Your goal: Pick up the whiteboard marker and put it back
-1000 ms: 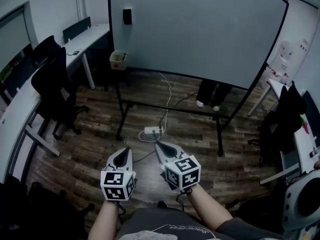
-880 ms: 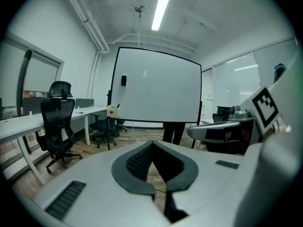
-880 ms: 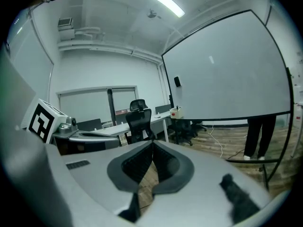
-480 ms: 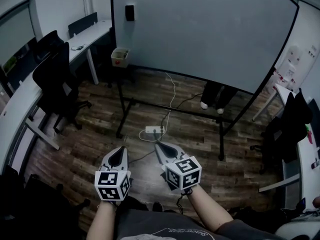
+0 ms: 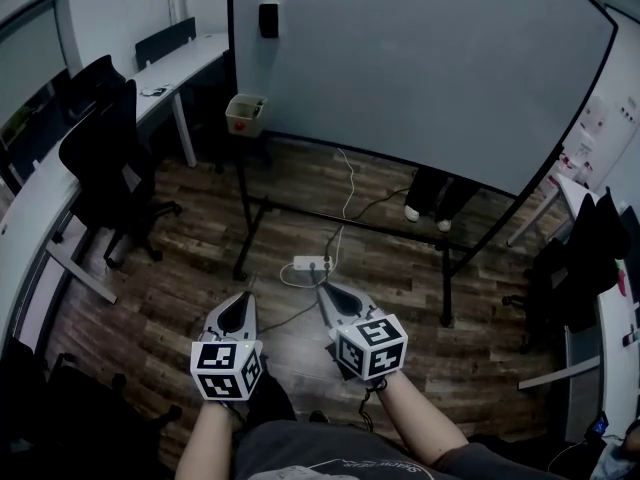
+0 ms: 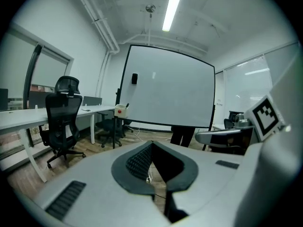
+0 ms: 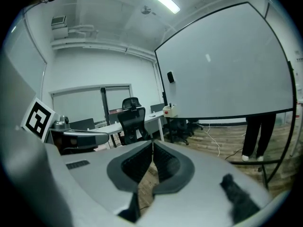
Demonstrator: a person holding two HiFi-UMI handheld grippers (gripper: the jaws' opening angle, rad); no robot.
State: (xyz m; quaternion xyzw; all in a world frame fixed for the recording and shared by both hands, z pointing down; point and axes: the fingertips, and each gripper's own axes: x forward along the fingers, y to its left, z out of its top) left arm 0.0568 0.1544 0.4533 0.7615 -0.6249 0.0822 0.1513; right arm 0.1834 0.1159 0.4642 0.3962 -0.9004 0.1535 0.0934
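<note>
Low over the wooden floor (image 5: 150, 298), the 2 hand-held grippers point side by side toward the whiteboard (image 5: 420, 68), well apart from it. The left hand-held gripper (image 5: 244, 296) has its jaws closed tip to tip with nothing between them; its own view shows only floor through the hollow behind the tips. The right hand-held gripper (image 5: 324, 288) is likewise closed and empty, its pads meeting at the front. The person's forearms enter from the bottom edge.

The whiteboard stands on a black frame with feet on the floor. Near its lower left corner hangs a small beige box (image 5: 245, 114) with a red spot on its front. A slim dark stick, apparently the whiteboard marker (image 6: 127, 105), stands up out of it, far from both grippers. A black block (image 5: 268, 20) sits high by the board's left edge. A white power strip (image 5: 310, 264) and its cable lie on the floor between the grippers and the board. A person's legs (image 5: 430, 190) show behind the board. A black office chair (image 5: 105, 163) stands beside the long white desk (image 5: 190, 63) at left.
</note>
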